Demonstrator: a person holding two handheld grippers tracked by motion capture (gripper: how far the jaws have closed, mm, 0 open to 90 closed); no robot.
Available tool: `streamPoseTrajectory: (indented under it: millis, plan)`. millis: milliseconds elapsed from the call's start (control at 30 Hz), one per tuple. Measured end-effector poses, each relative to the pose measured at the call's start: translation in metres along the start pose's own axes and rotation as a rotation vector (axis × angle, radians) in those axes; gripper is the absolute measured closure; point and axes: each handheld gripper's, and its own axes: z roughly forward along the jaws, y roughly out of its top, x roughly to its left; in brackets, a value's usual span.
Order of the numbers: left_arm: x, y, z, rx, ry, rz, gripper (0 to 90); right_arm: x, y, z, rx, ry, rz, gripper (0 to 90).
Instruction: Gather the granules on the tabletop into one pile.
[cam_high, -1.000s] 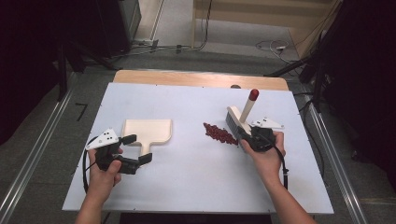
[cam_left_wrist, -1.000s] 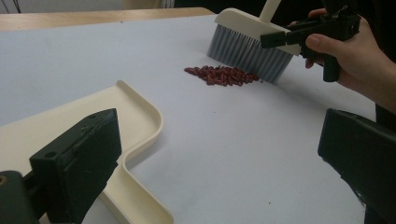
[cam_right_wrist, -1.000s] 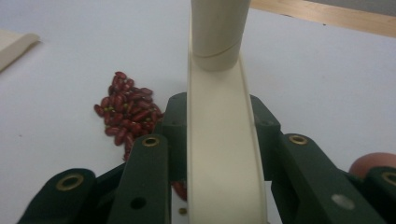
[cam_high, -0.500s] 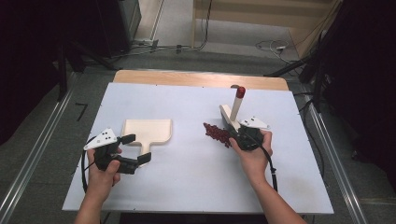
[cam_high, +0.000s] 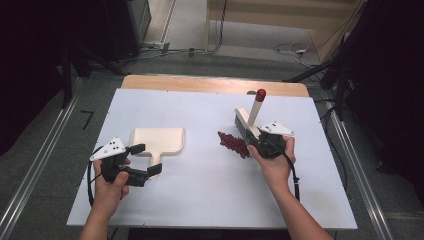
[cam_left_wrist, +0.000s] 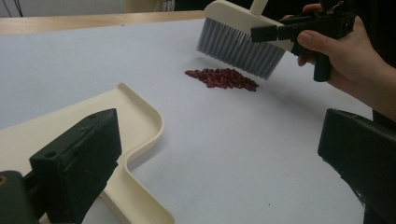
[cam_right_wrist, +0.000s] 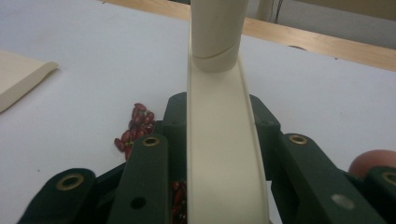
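A cream dustpan (cam_high: 157, 139) lies flat at the table's left, its handle pointing toward me. My left gripper (cam_high: 144, 160) is open, its jaws standing wide on either side of that handle without touching it; the left gripper view has the dustpan (cam_left_wrist: 135, 140) running beneath my left gripper (cam_left_wrist: 219, 133). A small pile of red beans (cam_high: 233, 143) lies mid-table. My right gripper (cam_high: 253, 135) is shut on the head of a cream hand brush (cam_high: 248, 121), whose red-tipped handle rises upward. The grey bristles (cam_left_wrist: 238, 46) hang just above and behind the beans (cam_left_wrist: 222, 78).
The white table top (cam_high: 210, 190) has bare room in front and between the two hands. A wooden strip (cam_high: 200, 84) runs along the far edge. Cables and dark equipment stand on the floor beyond the table.
My right gripper swung the brush left over the beans, then drew back a little to the right. The bean pile looks about where it was. The left gripper and dustpan stayed put.
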Motion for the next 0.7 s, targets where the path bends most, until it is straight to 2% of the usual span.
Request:
streamPoseTrajectory:
  millis: [300, 467, 700]
  plan:
    - [0.0, 0.0, 0.0, -0.003, 0.002, 0.0, 0.0, -0.021, -0.005, -0.009, 0.006, 0.002, 0.001, 65.3]
    - [0.001, -0.001, -0.001, -0.011, 0.006, 0.0, 0.0, -0.035, -0.011, -0.02, -0.007, 0.012, 0.019, 65.3]
    - [0.001, -0.001, -0.003, -0.016, 0.014, -0.002, 0.0, -0.058, -0.021, -0.041, -0.015, 0.008, 0.074, 65.3]
